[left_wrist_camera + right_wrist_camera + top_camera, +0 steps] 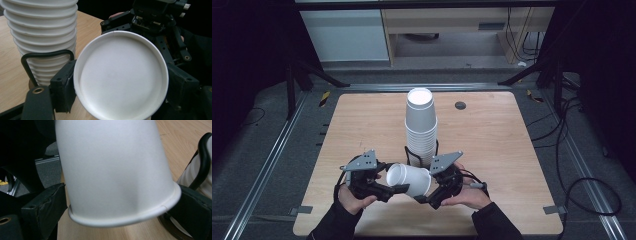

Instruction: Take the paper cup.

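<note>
— White paper cup (409, 179) lies sideways between both grippers, above the table's (492, 135) near edge?

— Yes. The left gripper (392, 189) pinches its base, the right gripper (424, 198) pinches near its rim.

— Obstacles?

— The cup stack (421, 125) in its black wire holder (411, 156) stands just behind. Bare wood lies on either side.

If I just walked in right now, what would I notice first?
Probably the tall stack of white cups standing upside down in a black wire holder at the middle of the wooden table. Just in front of it, near the person's edge of the table, a single white cup lies on its side in the air between the left gripper and the right gripper, both closed on it.
</note>
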The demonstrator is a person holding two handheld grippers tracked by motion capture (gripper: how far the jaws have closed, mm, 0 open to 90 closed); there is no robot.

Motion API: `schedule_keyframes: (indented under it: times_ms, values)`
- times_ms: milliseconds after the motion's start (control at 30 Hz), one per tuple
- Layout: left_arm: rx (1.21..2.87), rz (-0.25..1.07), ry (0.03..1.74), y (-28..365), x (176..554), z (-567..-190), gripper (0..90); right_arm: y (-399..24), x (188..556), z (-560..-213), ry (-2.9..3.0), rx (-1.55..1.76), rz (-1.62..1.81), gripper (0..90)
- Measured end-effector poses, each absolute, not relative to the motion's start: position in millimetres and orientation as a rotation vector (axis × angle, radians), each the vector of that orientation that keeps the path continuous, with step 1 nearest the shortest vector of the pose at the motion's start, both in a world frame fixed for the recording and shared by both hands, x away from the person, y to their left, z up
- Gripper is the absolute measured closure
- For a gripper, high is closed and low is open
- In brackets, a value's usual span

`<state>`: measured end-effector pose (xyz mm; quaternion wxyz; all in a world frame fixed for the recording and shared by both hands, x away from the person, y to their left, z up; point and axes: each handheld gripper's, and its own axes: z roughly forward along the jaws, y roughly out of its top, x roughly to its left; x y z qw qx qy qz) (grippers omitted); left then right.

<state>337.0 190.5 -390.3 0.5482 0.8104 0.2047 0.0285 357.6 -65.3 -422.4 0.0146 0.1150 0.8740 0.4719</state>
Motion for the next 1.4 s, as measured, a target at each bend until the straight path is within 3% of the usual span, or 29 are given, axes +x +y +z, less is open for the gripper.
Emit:
schedule_keyframes:
  times_ms: [900, 1400]
  values:
    - [1.923, 0.061, 0.468, 185, 337, -393, 21.4, -60, 361, -427, 2.758, 0.35, 1.444, 8.7]
    - [1.979, 0.052, 0.526, 191, 342, -393, 10.8, -63, 367, -416, 2.755, 0.3, 1.252, 8.9]
